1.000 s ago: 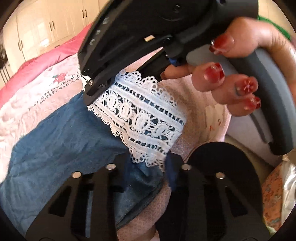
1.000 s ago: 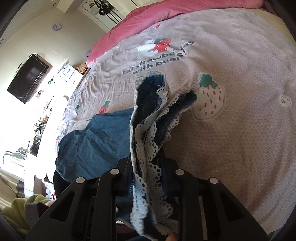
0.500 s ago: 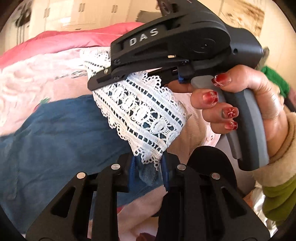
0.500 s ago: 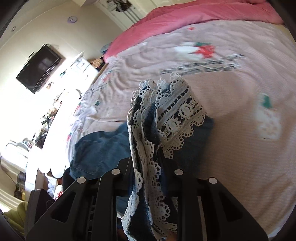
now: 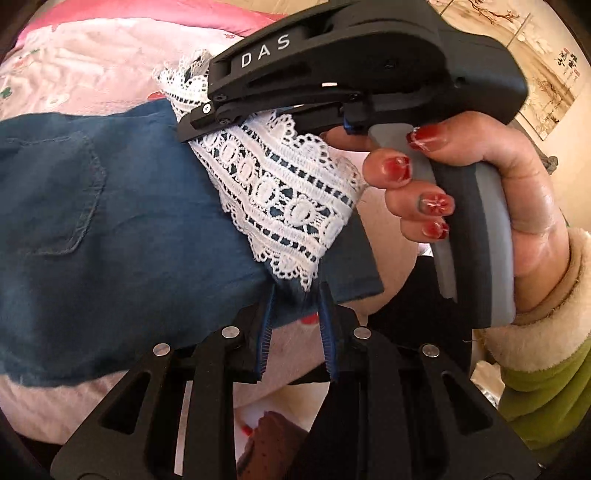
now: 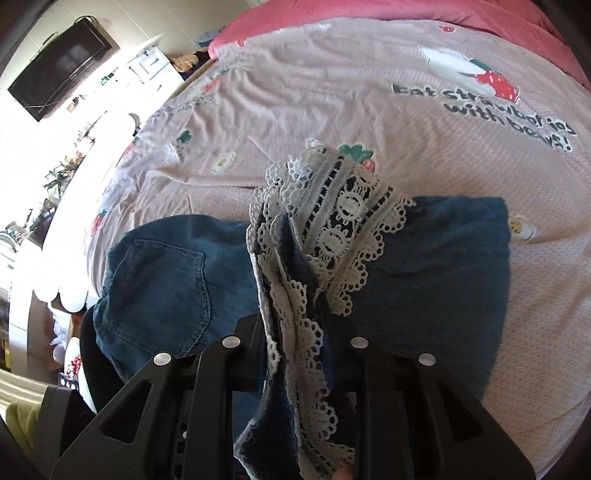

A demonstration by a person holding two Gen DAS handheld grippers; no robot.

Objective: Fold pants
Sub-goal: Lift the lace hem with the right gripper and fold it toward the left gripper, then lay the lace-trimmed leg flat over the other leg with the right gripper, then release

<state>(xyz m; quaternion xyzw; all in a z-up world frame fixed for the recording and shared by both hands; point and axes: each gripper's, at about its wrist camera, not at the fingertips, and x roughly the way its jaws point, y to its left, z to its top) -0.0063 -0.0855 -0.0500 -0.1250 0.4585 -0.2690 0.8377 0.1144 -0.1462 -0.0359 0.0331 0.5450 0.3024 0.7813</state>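
Blue denim pants [image 6: 166,280] with white lace cuffs [image 6: 347,225] lie on the pink bed sheet [image 6: 332,92]; a back pocket shows at the left. The cuff ends are lifted and folded back over the pants' body. My right gripper [image 6: 299,328] has the bunched lace cuffs between its fingers; its jaws are opening, with the pads still touching the cloth. In the left wrist view my left gripper [image 5: 295,295] is shut on a corner of the cuff [image 5: 280,192]. The right gripper [image 5: 188,127], held by a hand [image 5: 517,177] with red nails, sits just above.
A pink-red duvet [image 6: 406,14] lies along the bed's far side. A wall-mounted TV [image 6: 59,66] and white furniture [image 6: 147,62] stand beyond the bed's left edge. A green sleeve with a cream cuff [image 5: 543,350] fills the right of the left wrist view.
Both grippers have carried the lace cuffs sideways over the pants, and the back pocket has come into view. The left gripper has rolled. The cuff bundle in the right gripper hangs looser.
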